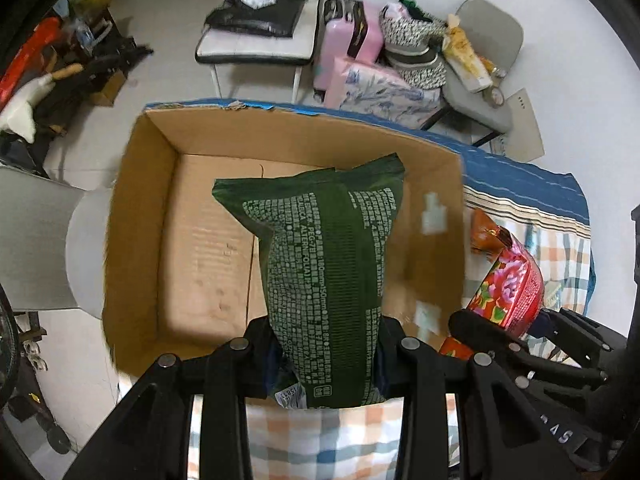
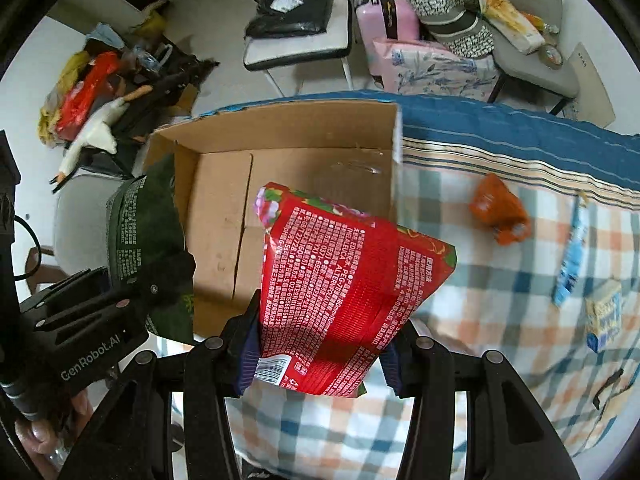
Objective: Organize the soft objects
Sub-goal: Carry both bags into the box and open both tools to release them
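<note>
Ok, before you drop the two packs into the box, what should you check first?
1. Left gripper holds the green pack firmly: ok.
2. Right gripper holds the red pack firmly: ok.
3. Cardboard box is open with room on its floor: ok.
4. Green pack is over the box opening: ok.
5. Red pack is fully over the opening: cannot tell; its right corner seems to reach past the box wall.
6. The two grippers will not bump each other: cannot tell; they are close side by side.
</note>
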`<action>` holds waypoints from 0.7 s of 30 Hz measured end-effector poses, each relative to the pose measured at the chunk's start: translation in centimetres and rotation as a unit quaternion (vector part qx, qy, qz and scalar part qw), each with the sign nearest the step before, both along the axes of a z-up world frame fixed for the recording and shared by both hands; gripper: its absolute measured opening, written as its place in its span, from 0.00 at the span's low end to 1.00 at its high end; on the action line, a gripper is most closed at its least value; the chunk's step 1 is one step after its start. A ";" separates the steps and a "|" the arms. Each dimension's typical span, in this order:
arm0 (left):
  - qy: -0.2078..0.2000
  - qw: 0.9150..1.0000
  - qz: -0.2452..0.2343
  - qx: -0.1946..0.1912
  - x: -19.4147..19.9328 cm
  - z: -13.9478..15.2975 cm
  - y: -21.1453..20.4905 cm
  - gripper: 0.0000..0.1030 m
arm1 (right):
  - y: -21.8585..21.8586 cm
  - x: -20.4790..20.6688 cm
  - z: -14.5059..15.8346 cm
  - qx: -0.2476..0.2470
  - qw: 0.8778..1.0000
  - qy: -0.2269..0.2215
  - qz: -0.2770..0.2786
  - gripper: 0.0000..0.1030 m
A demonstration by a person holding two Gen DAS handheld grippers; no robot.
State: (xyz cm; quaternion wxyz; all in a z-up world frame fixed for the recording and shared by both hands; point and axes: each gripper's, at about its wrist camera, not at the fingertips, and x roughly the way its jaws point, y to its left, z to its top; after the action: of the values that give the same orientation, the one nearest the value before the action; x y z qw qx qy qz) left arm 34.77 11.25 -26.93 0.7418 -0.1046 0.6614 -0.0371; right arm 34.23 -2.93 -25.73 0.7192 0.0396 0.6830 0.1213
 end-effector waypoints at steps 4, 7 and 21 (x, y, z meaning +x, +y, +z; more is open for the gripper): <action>0.026 0.999 -0.018 -0.017 3.1 -3.3 0.9 0.31 | 2.3 3.0 -3.4 -0.017 1.000 0.018 0.006 0.51; 0.043 0.998 -0.028 -0.023 4.9 -5.2 1.0 0.31 | 3.6 4.8 -5.4 -0.041 0.999 0.024 0.014 0.51; 0.090 0.994 -0.052 -0.034 8.4 -9.8 0.8 0.33 | 4.6 9.8 -10.0 -0.099 0.992 0.066 0.027 0.53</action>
State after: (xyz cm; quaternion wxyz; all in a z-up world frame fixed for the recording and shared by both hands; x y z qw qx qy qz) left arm 43.22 12.05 -36.69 0.6726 -0.0983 0.7280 -0.0887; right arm 43.99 1.70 -35.77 0.6692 -0.0426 0.7386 0.0694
